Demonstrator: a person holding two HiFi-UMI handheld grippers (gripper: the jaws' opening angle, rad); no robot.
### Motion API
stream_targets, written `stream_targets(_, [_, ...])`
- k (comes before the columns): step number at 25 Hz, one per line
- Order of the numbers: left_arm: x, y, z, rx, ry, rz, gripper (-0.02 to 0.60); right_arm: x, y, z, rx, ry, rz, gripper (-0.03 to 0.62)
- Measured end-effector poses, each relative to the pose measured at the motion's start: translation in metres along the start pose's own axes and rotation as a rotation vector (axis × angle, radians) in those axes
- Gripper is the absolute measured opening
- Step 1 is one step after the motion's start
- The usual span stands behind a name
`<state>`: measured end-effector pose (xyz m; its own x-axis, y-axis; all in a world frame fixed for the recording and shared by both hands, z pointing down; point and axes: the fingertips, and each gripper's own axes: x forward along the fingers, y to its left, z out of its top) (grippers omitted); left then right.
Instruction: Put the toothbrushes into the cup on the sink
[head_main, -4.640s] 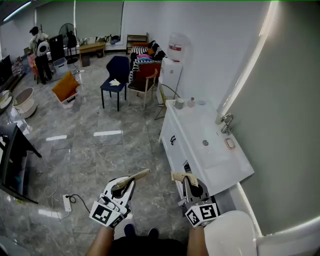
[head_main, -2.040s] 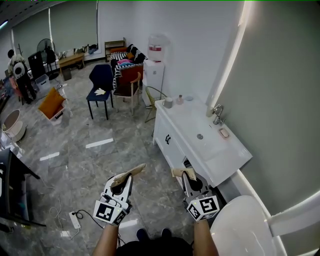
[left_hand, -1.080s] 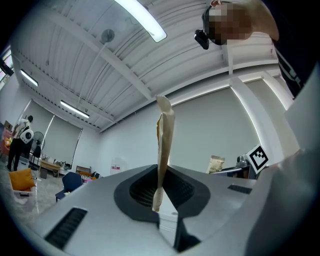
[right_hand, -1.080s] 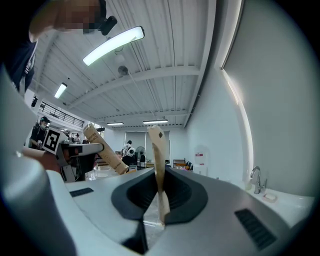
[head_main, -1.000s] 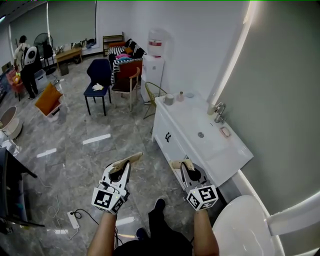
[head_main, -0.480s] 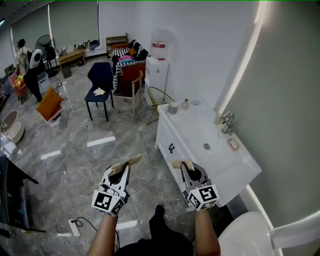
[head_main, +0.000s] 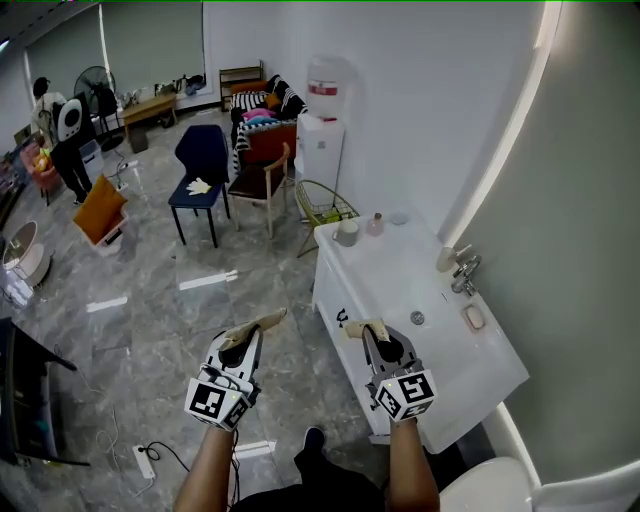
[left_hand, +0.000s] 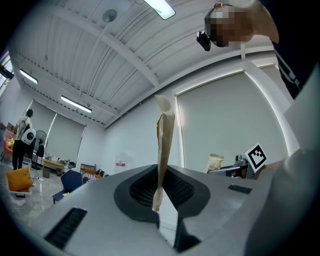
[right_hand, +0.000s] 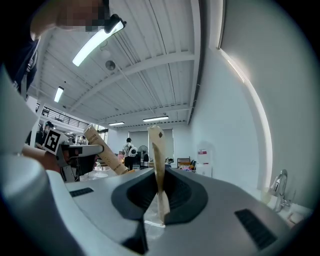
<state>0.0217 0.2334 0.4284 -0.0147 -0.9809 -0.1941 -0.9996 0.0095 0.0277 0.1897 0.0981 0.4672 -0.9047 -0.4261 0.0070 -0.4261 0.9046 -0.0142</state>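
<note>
Each gripper holds a toothbrush in a tan paper pack. In the head view my left gripper (head_main: 244, 346) is shut on one pack (head_main: 262, 323), held over the floor left of the vanity. My right gripper (head_main: 384, 347) is shut on the other pack (head_main: 362, 327), at the near front edge of the white sink counter (head_main: 385, 268). The pale cup (head_main: 347, 232) stands at the counter's far left corner, well beyond both grippers. In the left gripper view the pack (left_hand: 164, 145) stands upright between the jaws; the right gripper view shows its pack (right_hand: 158, 160) likewise.
A small bottle (head_main: 376, 223) stands beside the cup. The faucet (head_main: 462, 272) and a soap dish (head_main: 474, 318) sit by the wall. A toilet (head_main: 500, 490) is at the lower right. Chairs (head_main: 203, 170) and a water dispenser (head_main: 322, 110) stand farther off; a power strip (head_main: 140, 460) lies on the floor.
The view has swung and come nearer the vanity, so the right gripper now sits over its front edge. Both grippers keep their packs, held as before.
</note>
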Motion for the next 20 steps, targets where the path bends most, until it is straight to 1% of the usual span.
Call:
stream_targets(3, [0.027,0.006,-0.002,0.004,0.025,0.031,0.046,0.018,-0.025,0.002,0.0,0.002,0.011,0.049])
stream_targets(7, [0.053,0.01,0.0,0.009,0.007,0.049,0.046,0.037,-0.047,0.006,0.012,-0.004,0.029,0.049])
stream_targets(10, [0.068,0.012,-0.003,0.003,0.019,0.07,0.046,0.048,-0.06,0.006,0.016,-0.002,0.042,0.049])
stream_targets(13, [0.08,0.01,-0.005,-0.001,0.006,0.066,0.046,0.053,-0.069,0.008,0.023,-0.001,0.045,0.048])
stream_targets(16, [0.084,0.01,-0.007,0.008,0.032,0.082,0.046,0.055,-0.074,0.007,0.044,0.006,0.042,0.049])
stream_targets(20, [0.091,0.009,-0.011,-0.008,0.02,0.062,0.046,0.058,-0.078,0.006,0.071,0.004,0.029,0.049])
